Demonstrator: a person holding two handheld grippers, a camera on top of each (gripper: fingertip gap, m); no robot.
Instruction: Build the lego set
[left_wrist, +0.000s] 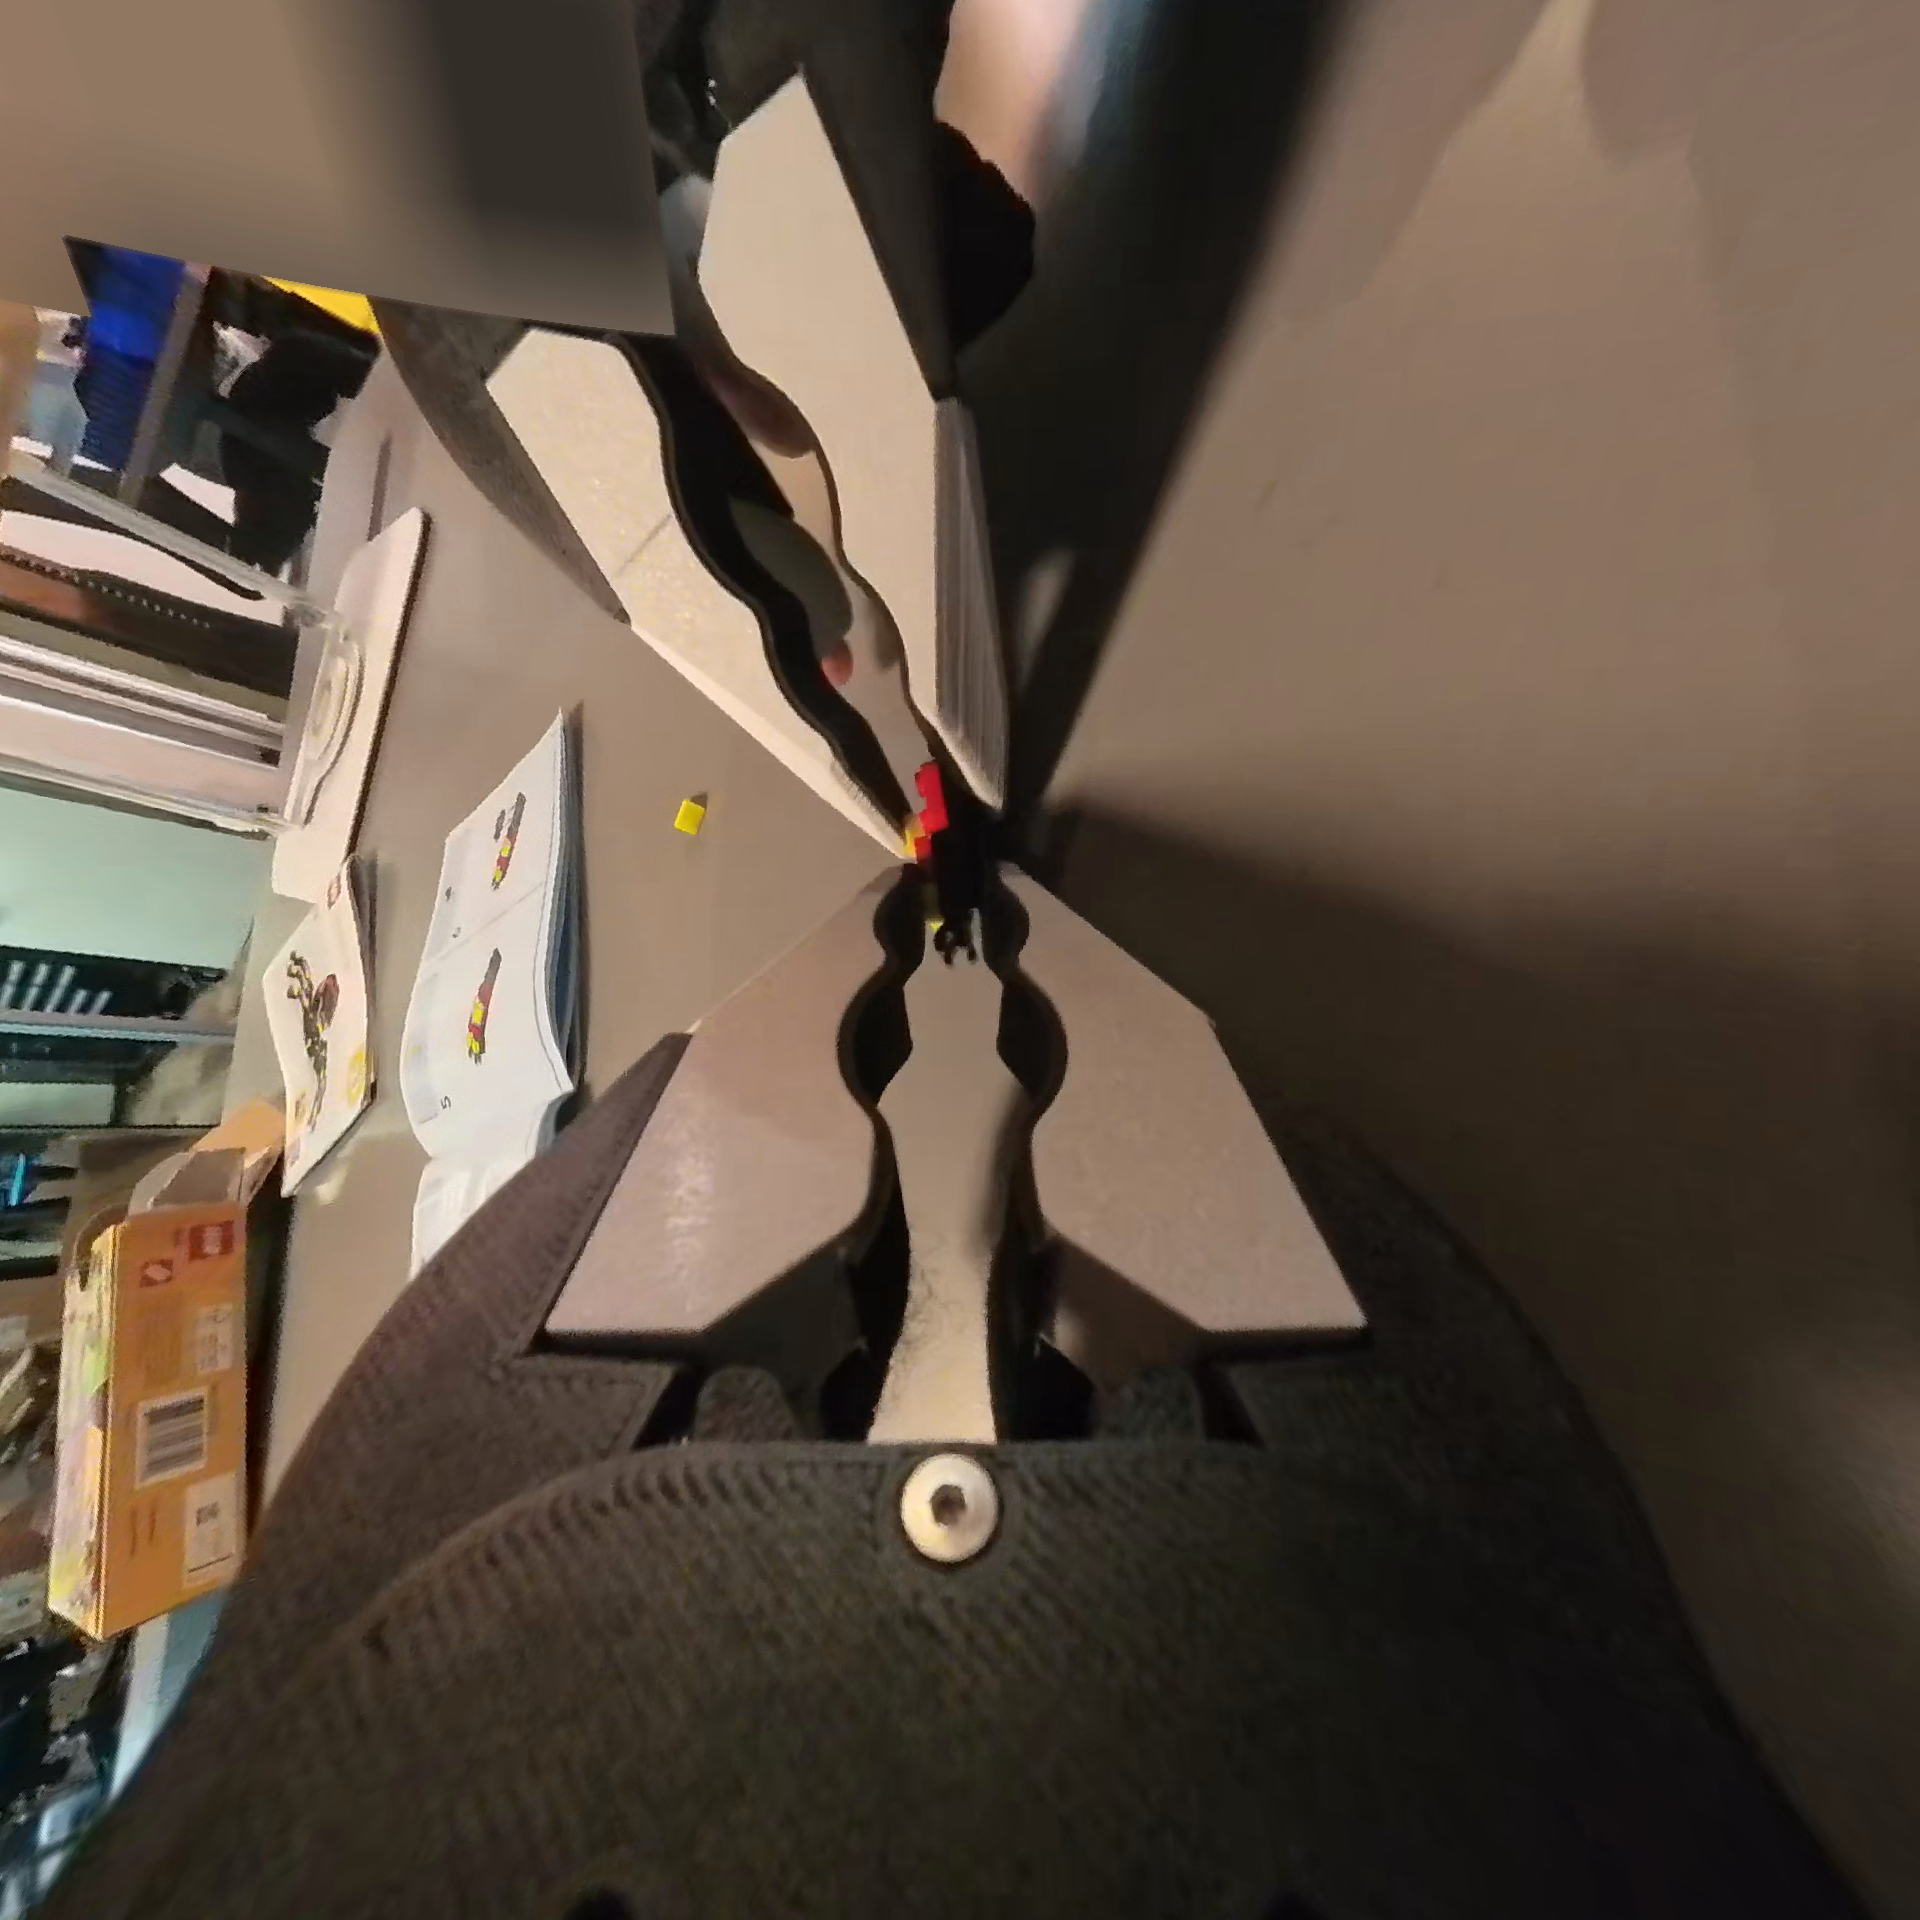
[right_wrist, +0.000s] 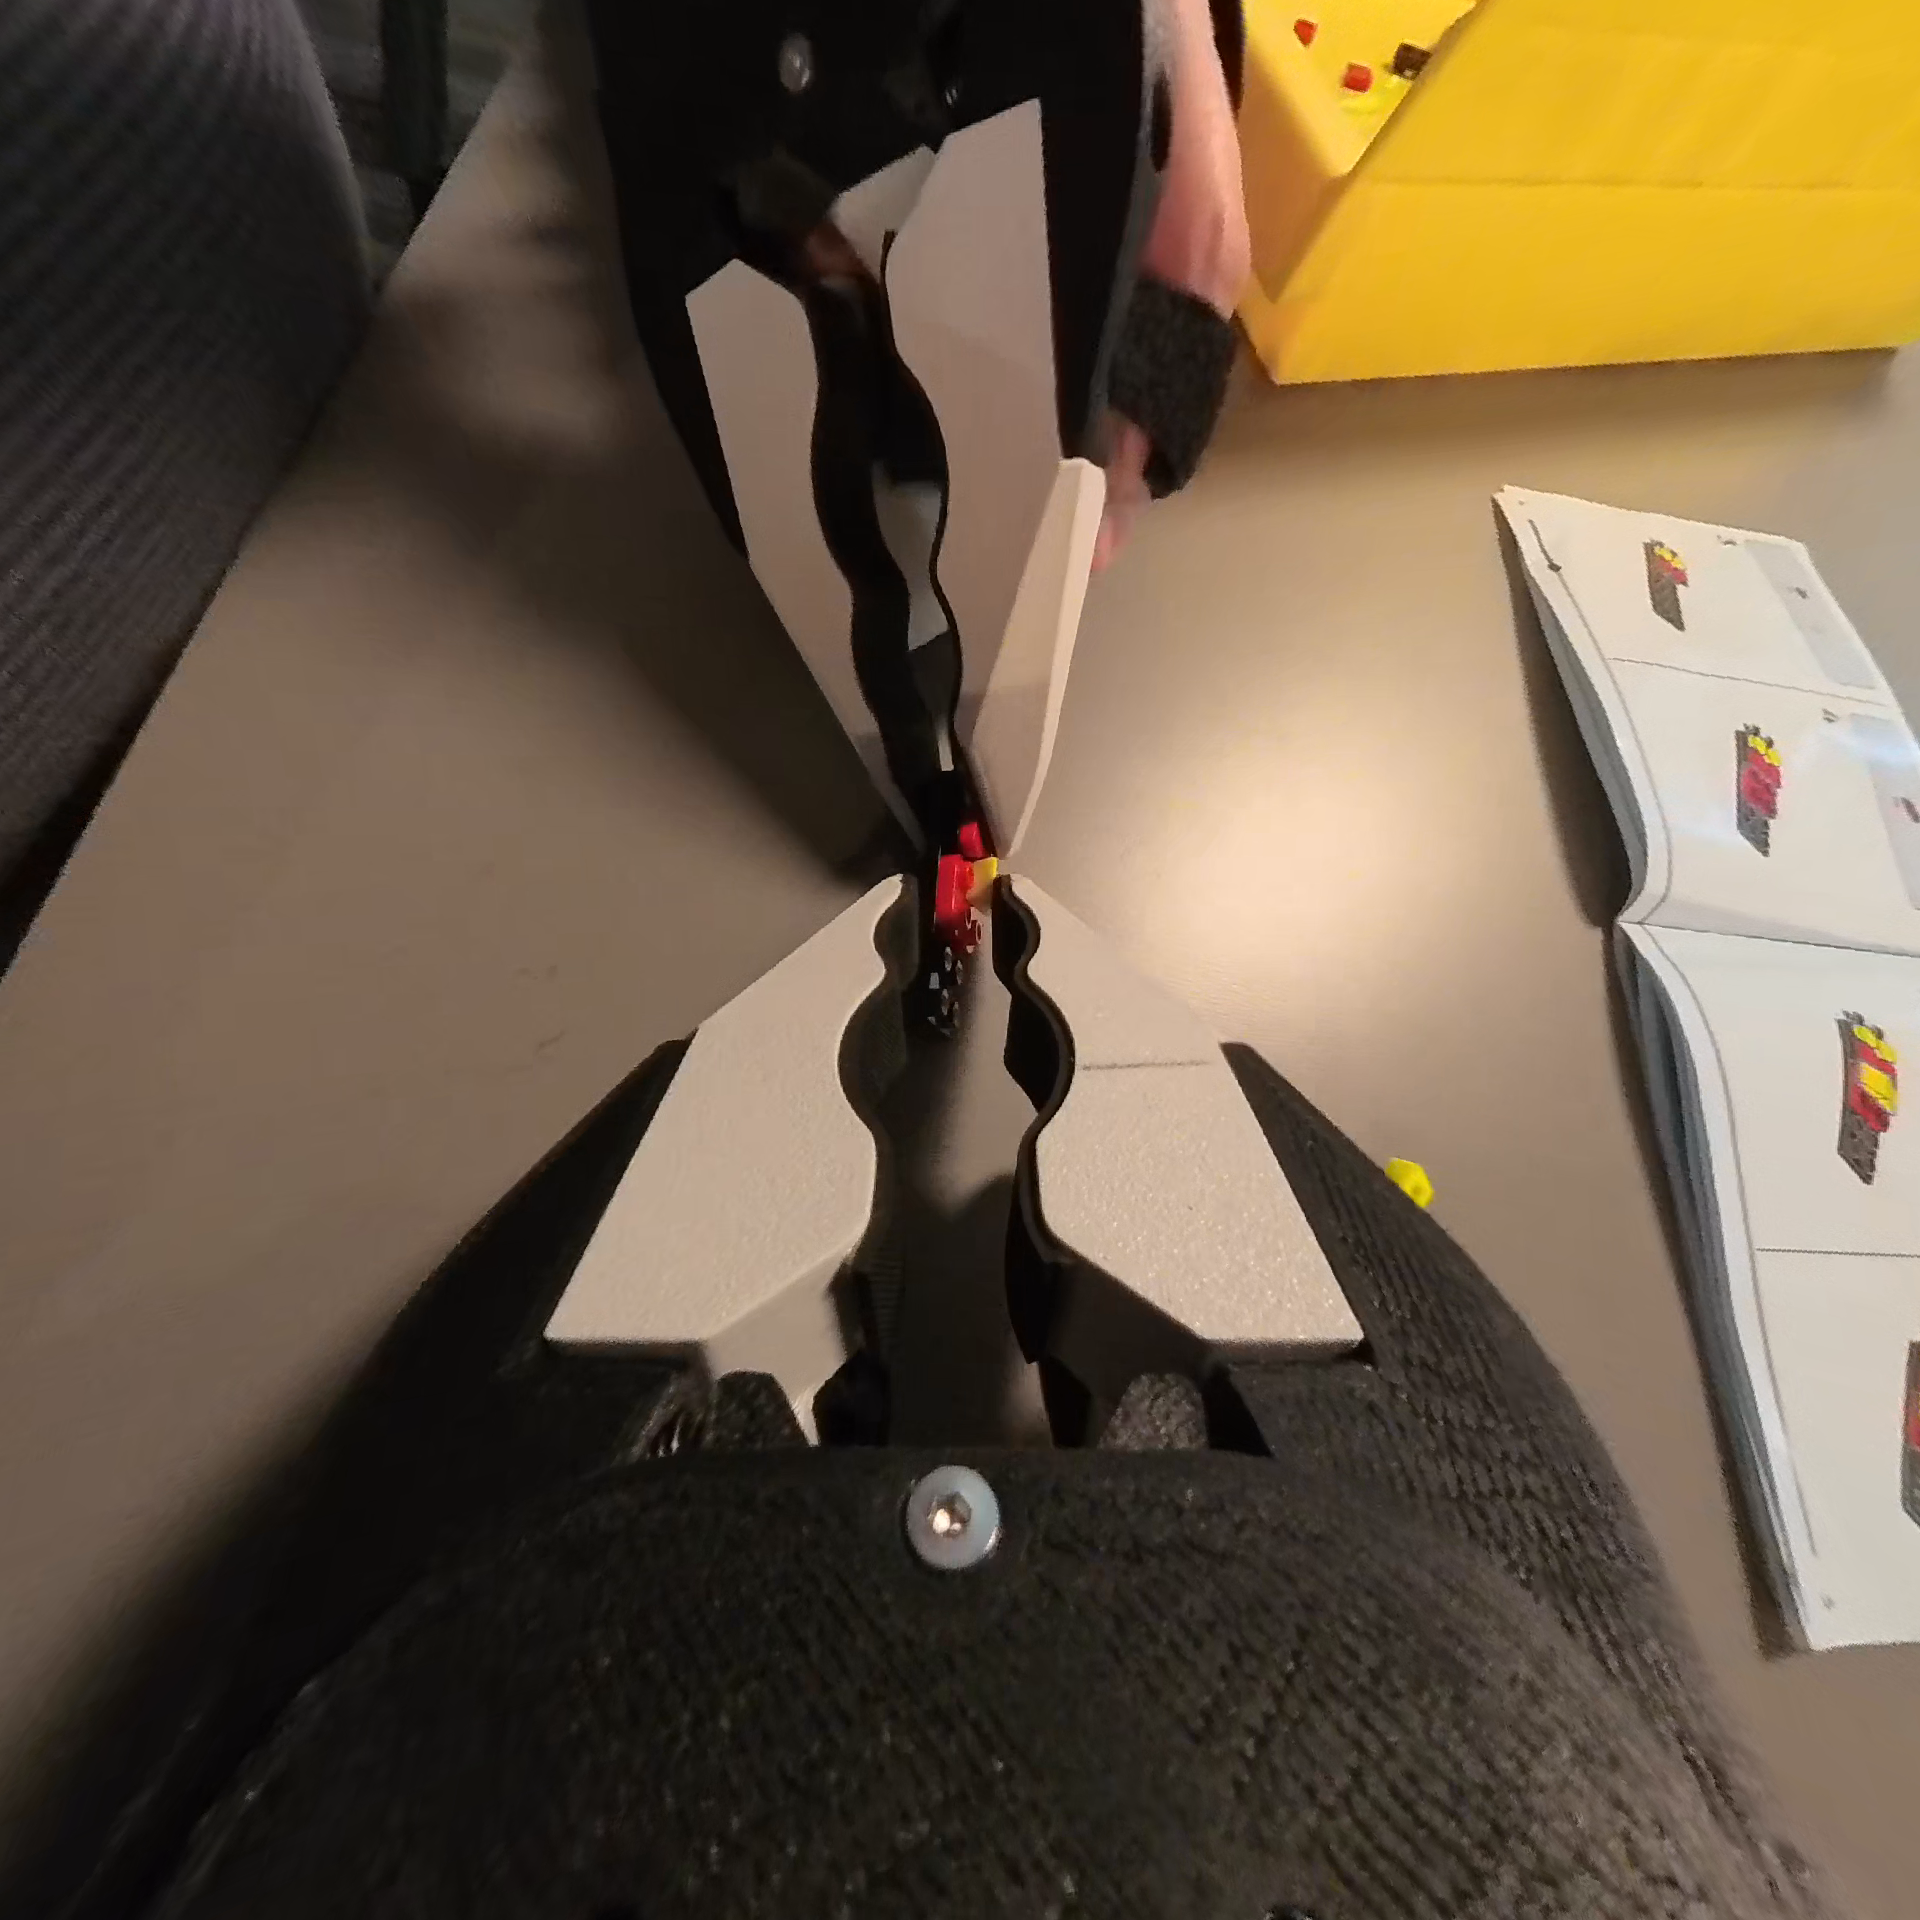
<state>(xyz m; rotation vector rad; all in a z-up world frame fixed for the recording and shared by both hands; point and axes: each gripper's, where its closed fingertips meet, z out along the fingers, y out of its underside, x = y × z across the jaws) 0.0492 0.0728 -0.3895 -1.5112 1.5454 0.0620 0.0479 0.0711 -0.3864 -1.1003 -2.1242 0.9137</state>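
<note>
Lego assembly pinched between both grippers' meeting fingers

Grey table; pale grey fingers on black ribbed gripper bodies. Red, yellow and black lego build. At two o'clock, white booklet; yellow bin at one.

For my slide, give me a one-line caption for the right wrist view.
Two grippers meet tip to tip over a small red, yellow and black lego build on the table, instruction booklet open alongside.
</note>
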